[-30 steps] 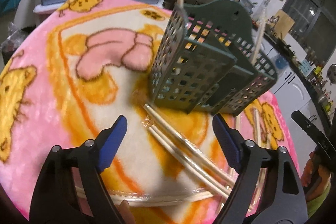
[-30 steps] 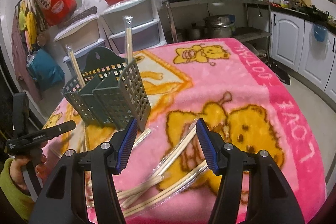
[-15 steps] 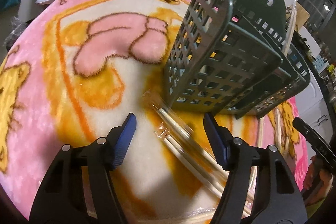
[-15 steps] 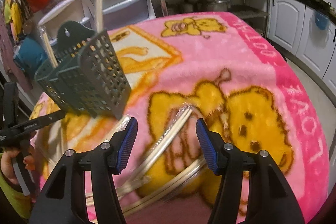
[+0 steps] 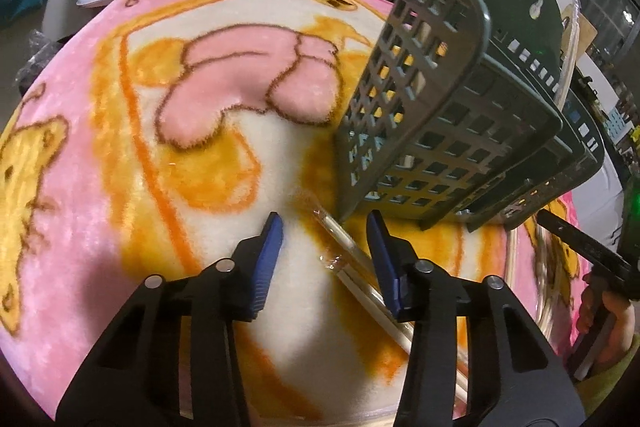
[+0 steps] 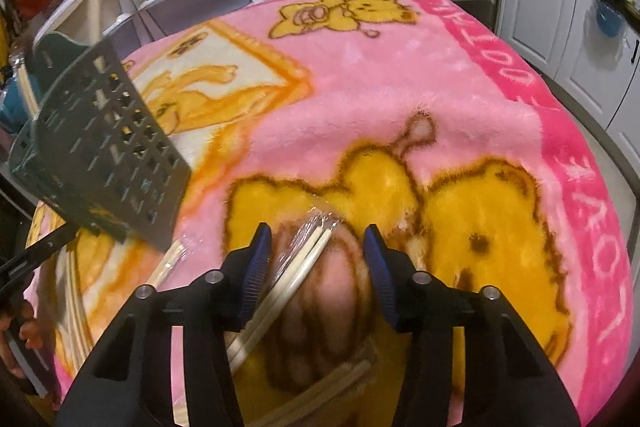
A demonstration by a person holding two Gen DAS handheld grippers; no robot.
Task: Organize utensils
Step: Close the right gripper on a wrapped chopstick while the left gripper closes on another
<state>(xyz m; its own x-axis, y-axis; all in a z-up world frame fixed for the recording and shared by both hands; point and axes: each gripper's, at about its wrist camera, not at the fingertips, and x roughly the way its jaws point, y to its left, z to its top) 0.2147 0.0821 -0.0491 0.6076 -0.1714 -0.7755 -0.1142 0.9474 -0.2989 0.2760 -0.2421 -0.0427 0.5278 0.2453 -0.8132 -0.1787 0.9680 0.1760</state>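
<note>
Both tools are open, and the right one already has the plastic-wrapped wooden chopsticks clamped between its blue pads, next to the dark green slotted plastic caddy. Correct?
Not quite. The right tool is open around the plastic-wrapped wooden chopsticks, not clamped; the right wrist view shows gaps at both blue pads. The left tool is open too, and the dark green slotted plastic caddy stands nearby.

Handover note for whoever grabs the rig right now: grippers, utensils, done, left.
Left gripper: open, empty, straddling the tip of a wrapped chopstick pair by the green caddy.
Right gripper: open, empty, over another wrapped pair on the pink blanket.
Done: two pairs already stand in the caddy.
Left: several wrapped pairs lie loose on the blanket; likely next, close on one and drop it in the caddy.
</note>
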